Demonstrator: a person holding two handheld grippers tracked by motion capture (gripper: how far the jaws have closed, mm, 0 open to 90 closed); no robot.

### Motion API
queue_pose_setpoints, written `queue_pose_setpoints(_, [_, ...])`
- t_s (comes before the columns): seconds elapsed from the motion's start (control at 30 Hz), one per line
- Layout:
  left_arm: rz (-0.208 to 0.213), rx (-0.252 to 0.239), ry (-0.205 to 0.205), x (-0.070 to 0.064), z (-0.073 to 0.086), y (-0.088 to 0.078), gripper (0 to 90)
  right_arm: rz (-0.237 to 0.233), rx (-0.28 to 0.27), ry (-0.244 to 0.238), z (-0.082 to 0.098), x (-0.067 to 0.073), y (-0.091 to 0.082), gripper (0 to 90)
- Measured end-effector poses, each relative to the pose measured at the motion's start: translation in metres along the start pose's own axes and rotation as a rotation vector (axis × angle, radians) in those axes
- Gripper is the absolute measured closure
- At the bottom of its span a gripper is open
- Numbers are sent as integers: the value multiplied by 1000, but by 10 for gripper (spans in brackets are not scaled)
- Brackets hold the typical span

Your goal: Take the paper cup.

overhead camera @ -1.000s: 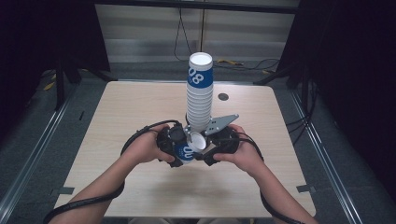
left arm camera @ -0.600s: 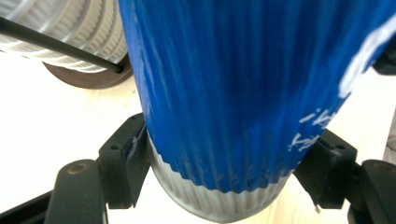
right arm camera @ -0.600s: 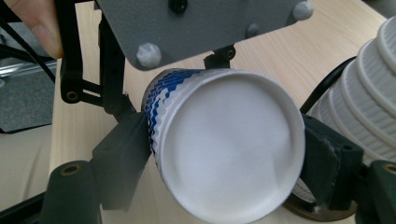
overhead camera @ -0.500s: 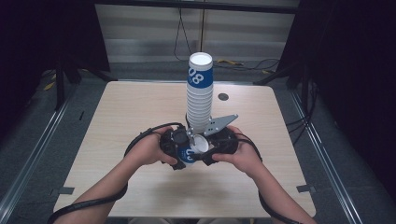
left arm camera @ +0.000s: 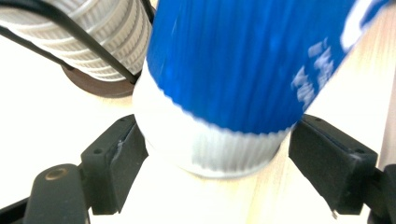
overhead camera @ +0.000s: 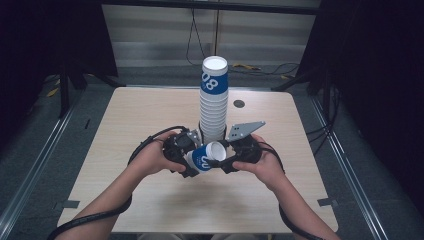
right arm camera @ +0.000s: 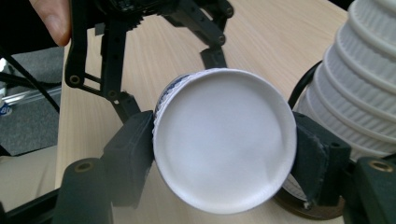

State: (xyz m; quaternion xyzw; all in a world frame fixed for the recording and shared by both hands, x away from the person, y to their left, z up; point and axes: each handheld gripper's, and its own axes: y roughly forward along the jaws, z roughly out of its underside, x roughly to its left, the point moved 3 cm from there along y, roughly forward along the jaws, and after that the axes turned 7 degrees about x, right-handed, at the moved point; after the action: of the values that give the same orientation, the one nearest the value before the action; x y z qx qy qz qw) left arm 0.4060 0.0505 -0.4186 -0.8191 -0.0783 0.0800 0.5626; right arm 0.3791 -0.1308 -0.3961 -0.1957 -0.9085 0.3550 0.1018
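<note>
High view showed a blue and white cup (overhead camera: 205,157) lying on its side near the middle of the table (overhead camera: 150,110), just in front of a tall cup stack (overhead camera: 214,100). Both claws met on it: the left claw (overhead camera: 186,156) gripped its base end, the right claw (overhead camera: 231,159) its rim end, each claw's jaws pressed against the cup's sides.

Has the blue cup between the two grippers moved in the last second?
No. The blue cup lies on its side just in front of the tall cup stack, the same spot against the stack as before.
</note>
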Motion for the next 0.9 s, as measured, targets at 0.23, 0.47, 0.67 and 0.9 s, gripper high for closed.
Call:
queue_pose_setpoints(0.23, [6, -28, -8, 0, 6, 1, 186, 4, -6, 9, 3, -1, -2, 289])
queue_pose_setpoints(0.47, [30, -78, -37, 0, 9, 0, 185, 2, -35, 31, 6, -3, -4, 289])
queue_pose_setpoints(0.67, [49, -128, -78, 0, 11, 0, 187, 2, -45, 42, 9, -4, -6, 288])
queue_pose_setpoints(0.9, [67, -166, -95, 0, 15, 5, 183, -3, -52, 43, 12, -4, -7, 288])
